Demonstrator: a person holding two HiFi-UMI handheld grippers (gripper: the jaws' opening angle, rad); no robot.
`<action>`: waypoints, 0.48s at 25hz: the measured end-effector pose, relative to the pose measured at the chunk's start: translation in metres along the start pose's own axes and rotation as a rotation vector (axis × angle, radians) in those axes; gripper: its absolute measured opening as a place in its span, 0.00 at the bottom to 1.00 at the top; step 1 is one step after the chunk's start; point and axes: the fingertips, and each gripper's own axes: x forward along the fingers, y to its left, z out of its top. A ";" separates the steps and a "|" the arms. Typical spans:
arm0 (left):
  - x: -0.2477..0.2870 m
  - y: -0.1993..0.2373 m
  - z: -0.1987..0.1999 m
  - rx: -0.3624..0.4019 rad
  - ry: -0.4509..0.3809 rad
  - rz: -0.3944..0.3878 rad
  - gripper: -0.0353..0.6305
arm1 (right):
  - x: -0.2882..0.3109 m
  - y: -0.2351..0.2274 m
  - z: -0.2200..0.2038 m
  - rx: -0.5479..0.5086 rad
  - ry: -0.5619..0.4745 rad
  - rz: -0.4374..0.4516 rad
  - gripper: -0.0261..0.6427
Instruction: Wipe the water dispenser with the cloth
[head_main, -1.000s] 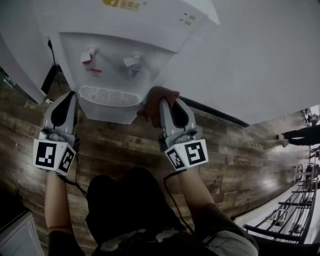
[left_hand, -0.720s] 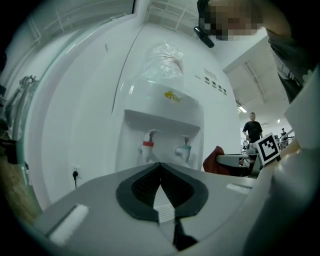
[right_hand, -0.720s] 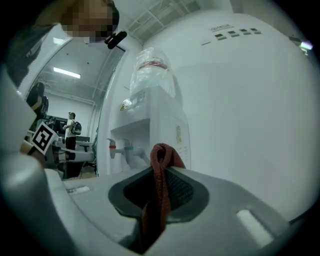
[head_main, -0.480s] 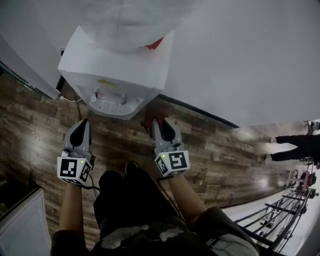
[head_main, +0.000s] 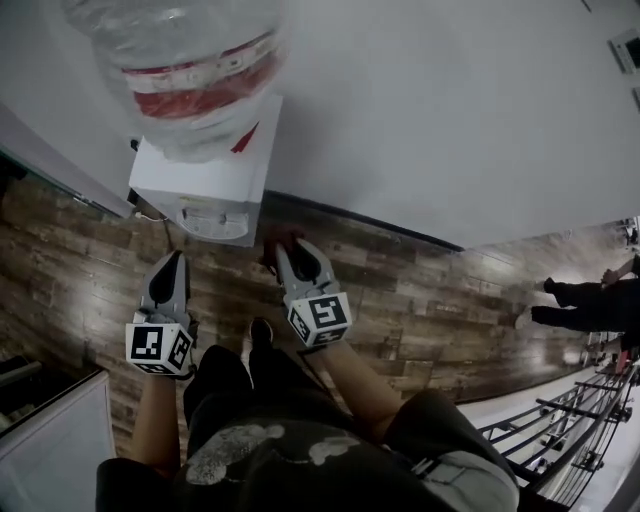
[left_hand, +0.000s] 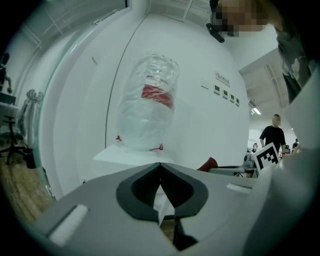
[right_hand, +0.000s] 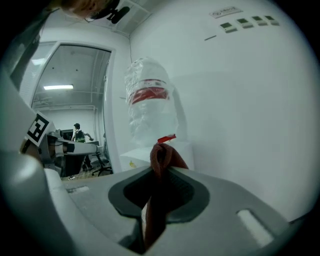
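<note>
The white water dispenser (head_main: 205, 172) stands against the wall with a clear bottle (head_main: 190, 70) on top. My right gripper (head_main: 292, 250) is shut on a dark red cloth (head_main: 278, 244), held a short way in front of the dispenser's lower right side and apart from it. In the right gripper view the cloth (right_hand: 163, 156) sticks up from between the jaws, with the bottle (right_hand: 150, 102) beyond. My left gripper (head_main: 173, 262) is shut on nothing, just in front of the dispenser's base. The left gripper view shows the bottle (left_hand: 150, 107) on the dispenser top (left_hand: 131, 155).
A white wall (head_main: 430, 110) rises behind the dispenser, over a dark wood floor (head_main: 440, 300). A power cord (head_main: 150, 215) trails at the dispenser's left. A white cabinet (head_main: 50, 440) stands at lower left. People (head_main: 575, 300) stand far off at the right.
Both grippers have drawn back from the dispenser's tap area and now sit lower in front of it. The view has lifted, so the bottle now shows.
</note>
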 end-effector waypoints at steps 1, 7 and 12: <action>0.000 -0.006 0.006 0.000 -0.003 0.001 0.08 | -0.001 -0.002 0.007 -0.001 -0.010 0.005 0.11; -0.003 -0.041 0.015 0.001 0.015 -0.024 0.08 | -0.012 -0.015 0.030 0.024 -0.050 0.004 0.11; -0.004 -0.058 0.009 -0.008 0.027 -0.049 0.08 | -0.020 -0.016 0.021 0.009 -0.026 0.013 0.11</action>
